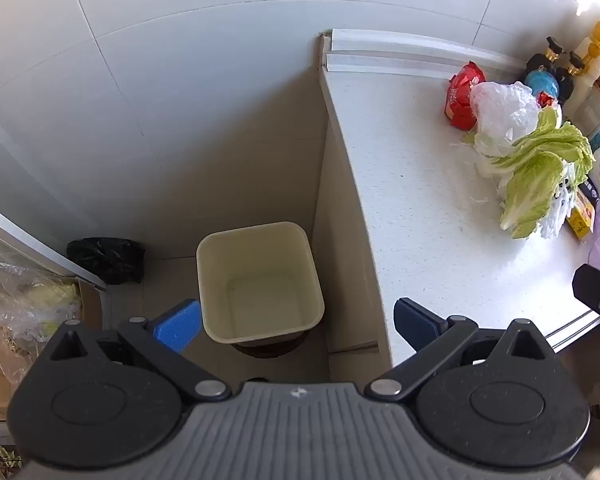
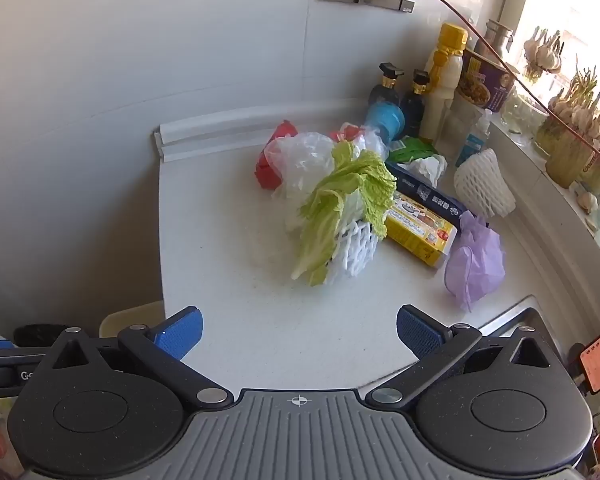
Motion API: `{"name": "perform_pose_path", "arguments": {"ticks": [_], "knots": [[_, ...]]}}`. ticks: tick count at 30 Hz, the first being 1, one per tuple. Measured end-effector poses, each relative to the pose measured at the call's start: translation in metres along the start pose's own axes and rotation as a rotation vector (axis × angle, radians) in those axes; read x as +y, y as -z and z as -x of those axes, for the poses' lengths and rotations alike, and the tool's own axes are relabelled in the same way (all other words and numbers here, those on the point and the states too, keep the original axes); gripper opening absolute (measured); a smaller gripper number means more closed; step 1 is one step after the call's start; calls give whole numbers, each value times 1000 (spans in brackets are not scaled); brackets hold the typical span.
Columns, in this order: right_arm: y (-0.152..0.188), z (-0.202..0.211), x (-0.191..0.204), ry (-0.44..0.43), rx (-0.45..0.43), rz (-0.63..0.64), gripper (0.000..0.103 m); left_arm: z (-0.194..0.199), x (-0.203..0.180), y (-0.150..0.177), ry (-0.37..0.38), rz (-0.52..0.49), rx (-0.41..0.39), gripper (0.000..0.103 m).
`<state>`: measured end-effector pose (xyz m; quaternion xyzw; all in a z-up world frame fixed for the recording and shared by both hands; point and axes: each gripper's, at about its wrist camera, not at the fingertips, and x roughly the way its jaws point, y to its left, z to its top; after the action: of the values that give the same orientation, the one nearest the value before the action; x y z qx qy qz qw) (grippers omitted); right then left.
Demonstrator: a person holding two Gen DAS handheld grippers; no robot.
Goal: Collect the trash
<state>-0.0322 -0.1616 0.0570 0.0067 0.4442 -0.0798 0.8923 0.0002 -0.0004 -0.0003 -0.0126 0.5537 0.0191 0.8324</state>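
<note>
A cream square bin [image 1: 260, 280] stands on the floor beside the white counter [image 1: 412, 208]; it looks empty. My left gripper [image 1: 298, 322] is open and empty above the bin. A trash pile lies on the counter [image 2: 228, 240]: green cabbage leaves [image 2: 340, 208], a clear plastic bag [image 2: 304, 160], a red wrapper [image 2: 270, 168], white foam netting [image 2: 356, 248], a yellow box [image 2: 420, 228], a dark blue box [image 2: 428, 192] and a crumpled purple bag [image 2: 476, 260]. My right gripper [image 2: 300, 334] is open and empty over the counter's front, short of the pile.
Bottles [image 2: 440, 80], a blue cup [image 2: 386, 120], a white foam sleeve [image 2: 484, 188] and a noodle tub [image 2: 486, 80] stand at the counter's back right. Garlic and sprouts [image 2: 580, 120] line the windowsill. A black bag [image 1: 106, 260] and a box with plastic [image 1: 28, 300] sit on the floor.
</note>
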Motion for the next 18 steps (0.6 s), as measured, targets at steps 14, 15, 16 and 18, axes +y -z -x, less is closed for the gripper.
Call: {"name": "perform_pose_path", "arguments": {"ticks": [14,15,16,18], "knots": [[3,4,3,-9,0,11,103,1,2,-2,7,9,-7,103],[2,1,0,-10,1,13,103,1,2,-2,7,10,-6,103],[2,1,0,-11,1,14,103,1,2,-2,8,11,-6,103],[2,-1,1,-11,4,17,103,1,3,-2,7,12,-4,103]]}}
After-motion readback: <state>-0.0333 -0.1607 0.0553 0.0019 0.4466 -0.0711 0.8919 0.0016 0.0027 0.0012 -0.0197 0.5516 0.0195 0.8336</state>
